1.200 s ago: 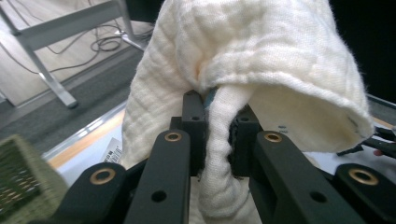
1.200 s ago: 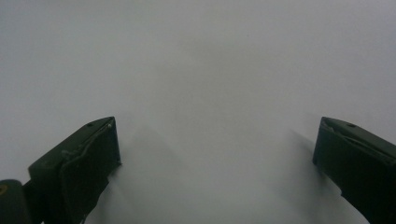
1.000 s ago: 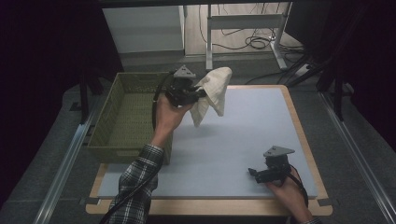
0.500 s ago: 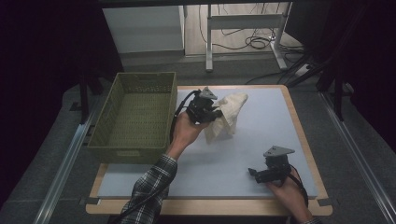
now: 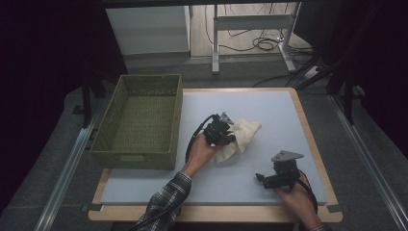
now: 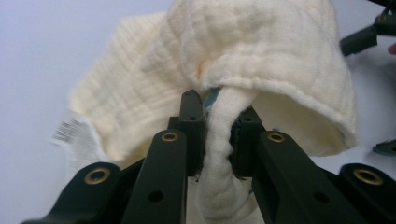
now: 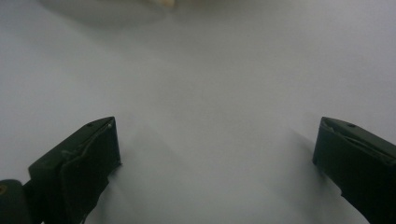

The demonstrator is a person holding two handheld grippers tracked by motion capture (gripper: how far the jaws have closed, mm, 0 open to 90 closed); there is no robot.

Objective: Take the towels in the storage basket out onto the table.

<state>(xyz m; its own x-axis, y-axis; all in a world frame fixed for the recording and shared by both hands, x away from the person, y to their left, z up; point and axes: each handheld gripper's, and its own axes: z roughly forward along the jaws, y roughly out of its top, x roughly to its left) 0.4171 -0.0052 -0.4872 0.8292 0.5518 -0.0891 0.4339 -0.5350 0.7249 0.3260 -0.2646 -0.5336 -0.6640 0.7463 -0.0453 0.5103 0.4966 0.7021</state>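
A cream cloth (image 5: pixel 239 136) lies bunched on the pale blue mat (image 5: pixel 269 110), near its middle. My left gripper (image 5: pixel 228 138) is shut on a fold of that cloth (image 6: pixel 261 60); in the left gripper view the fabric is pinched between the two black pads (image 6: pixel 192 135), and a white label hangs at the cloth's left. My right gripper (image 5: pixel 262 178) rests low at the mat's front right. In the right gripper view its jaws stand wide apart with bare mat between them, so this gripper (image 7: pixel 215 149) is open and holds nothing.
An olive-green woven basket (image 5: pixel 108 147) stands at the left edge of the mat, with nothing in it. The wooden board (image 5: pixel 308 130) under the mat frames it on all sides. Metal rails run along both sides of the table.
My left gripper has carried the cloth from beside the basket down and toward the middle of the mat, where the cloth now rests. The right gripper has stayed put.
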